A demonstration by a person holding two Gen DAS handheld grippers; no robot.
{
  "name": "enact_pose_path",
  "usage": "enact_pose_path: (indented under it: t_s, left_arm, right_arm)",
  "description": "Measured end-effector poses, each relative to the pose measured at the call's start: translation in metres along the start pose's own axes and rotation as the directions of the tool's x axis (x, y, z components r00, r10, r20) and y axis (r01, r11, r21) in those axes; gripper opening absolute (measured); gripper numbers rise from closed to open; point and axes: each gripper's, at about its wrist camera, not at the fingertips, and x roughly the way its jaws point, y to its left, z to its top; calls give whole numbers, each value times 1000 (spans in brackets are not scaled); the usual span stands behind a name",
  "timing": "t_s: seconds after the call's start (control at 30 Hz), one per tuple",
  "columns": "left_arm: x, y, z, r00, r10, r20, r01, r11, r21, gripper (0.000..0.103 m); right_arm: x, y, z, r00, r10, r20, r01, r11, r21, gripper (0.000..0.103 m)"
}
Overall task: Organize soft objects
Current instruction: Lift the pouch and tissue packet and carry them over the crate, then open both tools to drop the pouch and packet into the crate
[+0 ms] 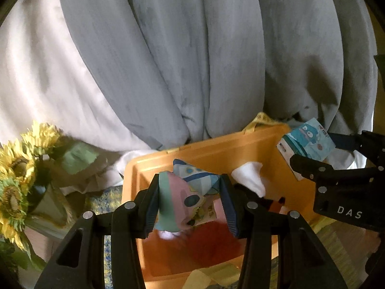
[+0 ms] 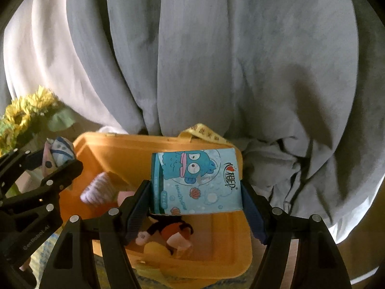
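Tissue packs fill both our claws above the orange bin (image 2: 223, 252): our left gripper (image 1: 190, 192) is clamped on a pastel pack (image 1: 179, 202), our right gripper (image 2: 196, 192) on a blue pack (image 2: 199, 180). We judge them light and squashy, best pinched across the flat sides. Inside the bin lie a white sock (image 1: 250, 178) and a plush toy (image 2: 168, 231).
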Motion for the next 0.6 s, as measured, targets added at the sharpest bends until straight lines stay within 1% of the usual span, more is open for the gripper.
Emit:
enact_pose_path:
  t_s: [0.17,0.33,0.37,0.4,0.43,0.5,0.57,0.6]
  left_arm:
    - [16,0,-6,999,2,-44,-1,1000,13,47]
    - [23,-1,-11,997,1,-73,1,1000,25,48]
    - [25,0,-11,997,-1,-79,3,1000,26,50]
    - [27,0,-11,996,-1,-88,4,1000,28,57]
    - [28,0,-12,996,0,-91,2,1000,28,62]
    - [28,-1,-13,996,6,-90,-3,999,34,63]
    - [27,-1,-13,996,13,-92,-9,999,36,69]
    - [26,-1,-13,996,16,-90,-13,999,35,70]
  right_arm:
    - [17,2,-3,999,0,-44,-1,1000,-23,73]
    - [30,3,-4,997,3,-80,-6,999,-39,73]
    - [33,4,-5,996,4,-89,-8,999,-44,73]
    - [35,4,-6,995,4,-96,-9,999,-47,73]
    - [37,4,-6,995,6,-103,-11,999,-50,73]
    - [41,4,-8,994,1,-114,-6,999,-49,74]
    - [43,4,-9,993,-4,-120,-2,999,-48,75]
    - [43,3,-10,993,-8,-117,3,999,-47,78]
